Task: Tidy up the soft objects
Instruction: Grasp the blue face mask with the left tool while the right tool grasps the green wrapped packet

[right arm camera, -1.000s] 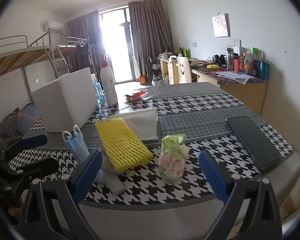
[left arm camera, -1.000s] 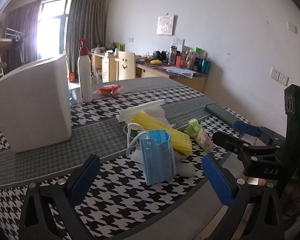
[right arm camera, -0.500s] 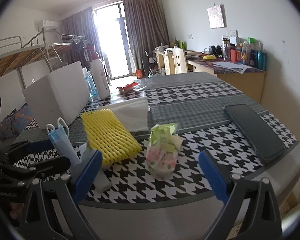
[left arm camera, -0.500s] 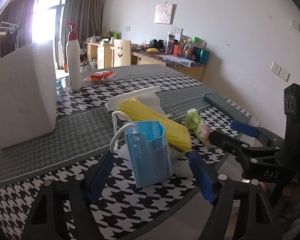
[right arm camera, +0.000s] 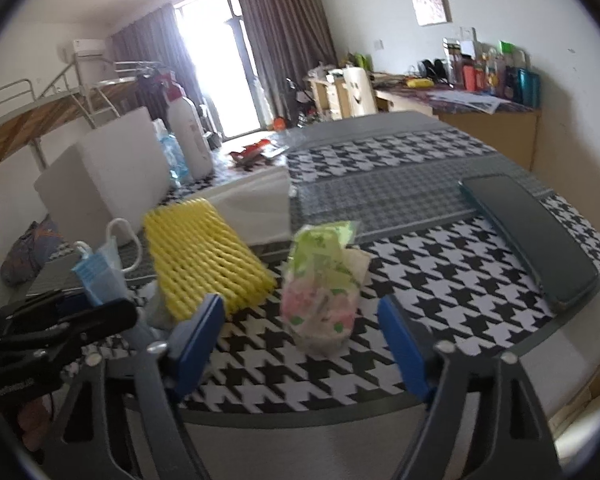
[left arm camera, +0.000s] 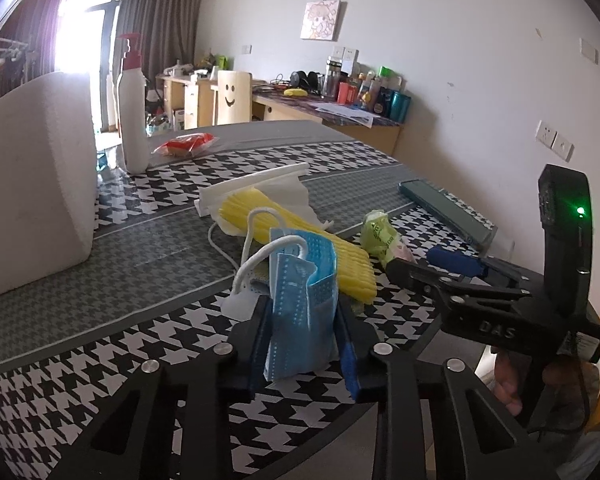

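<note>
While both grippers come at the pile near the front edge of the counter, each one has a different soft thing in front of it. The left gripper has its jaws closing around the blue face mask, which stands folded between the two blue pads; the pads look to be at its sides, but I cannot tell if they already press it. The mask leans against the yellow foam net, on the near side of it. The right gripper has its jaws still wide and also closing, with the small green and pink packet between them and not yet touched. This packet stands just to the right of the yellow foam net.

Some risks, as I judge them: the mask is thin and soft, so it can slip out or fold away if the pads catch only an edge. Its white ear loops lie on the yellow net, so lifting may drag the net along. The packet stands upright and is light; one pad arriving first could tip it over toward the dark phone, further right of the net.
</note>
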Demonstrator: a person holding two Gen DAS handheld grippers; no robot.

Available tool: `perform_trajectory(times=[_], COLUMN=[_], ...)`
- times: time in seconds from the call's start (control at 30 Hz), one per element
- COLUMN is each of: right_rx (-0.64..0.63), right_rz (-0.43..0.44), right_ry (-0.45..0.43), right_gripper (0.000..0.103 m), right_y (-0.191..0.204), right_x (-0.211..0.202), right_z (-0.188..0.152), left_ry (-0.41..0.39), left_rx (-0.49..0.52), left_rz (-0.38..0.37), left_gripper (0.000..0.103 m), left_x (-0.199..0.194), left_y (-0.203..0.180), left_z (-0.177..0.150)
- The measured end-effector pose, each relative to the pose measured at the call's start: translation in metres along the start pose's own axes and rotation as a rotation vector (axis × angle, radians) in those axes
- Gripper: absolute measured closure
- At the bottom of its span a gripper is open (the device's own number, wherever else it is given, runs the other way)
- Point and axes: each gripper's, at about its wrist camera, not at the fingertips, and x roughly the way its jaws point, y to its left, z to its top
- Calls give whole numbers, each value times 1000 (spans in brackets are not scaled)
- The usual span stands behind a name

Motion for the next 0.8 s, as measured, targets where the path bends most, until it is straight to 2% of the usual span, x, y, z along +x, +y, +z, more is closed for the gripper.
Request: perform_trajectory(times=[0.13,0.23,0.3,0.5,0.8], right_rx=[3,-3,-10,-14,9], right_rz=[-35,-73,-87,-91,-70], right_ry=[22,42,45,50,21], right_gripper=[33,46,62,69,69], right_y=[-3,-3,-3,-4,-5], right_x=[6,11,13,12,2], right_z=[0,0,1,1,5], left_ry=[7,14,12,12,-43], left_rx=[4,6,12,-1,15], left_rz=[4,5,1,-17,-40], left_gripper=[78,84,87,91,91], left_x=[2,4,3,-2,-28], left_y=[1,2,1,5,5], left_z=[0,1,1,2,13])
